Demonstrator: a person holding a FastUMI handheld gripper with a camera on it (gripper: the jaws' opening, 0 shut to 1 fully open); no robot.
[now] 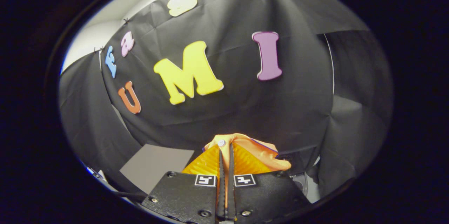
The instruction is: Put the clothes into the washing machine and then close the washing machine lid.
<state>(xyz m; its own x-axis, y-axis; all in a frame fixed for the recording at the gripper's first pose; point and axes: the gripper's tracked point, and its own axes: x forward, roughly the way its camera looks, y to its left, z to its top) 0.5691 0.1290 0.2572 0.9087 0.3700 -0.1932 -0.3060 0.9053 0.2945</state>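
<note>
Gripper (226, 154) at bottom centre of the frame pinches an orange buttoned garment (257, 155), so I'd keep squeezing till it's over the washer.

The scene is dim overall, the black cloth wall (245, 104) soaking up most of the light. Soft light falls from above and from the front, picking out creases and folds in the cloth as faint grey ridges. A pale, bright strip shows above the cloth, slightly overexposed. The orange garment (259, 155), clamped between the closed fingers of the gripper (226, 154), is well lit and sharp, its button crisp. The fisheye lens bends straight edges strongly toward the rim, where the picture darkens and softens, with a thin blue fringe
</note>
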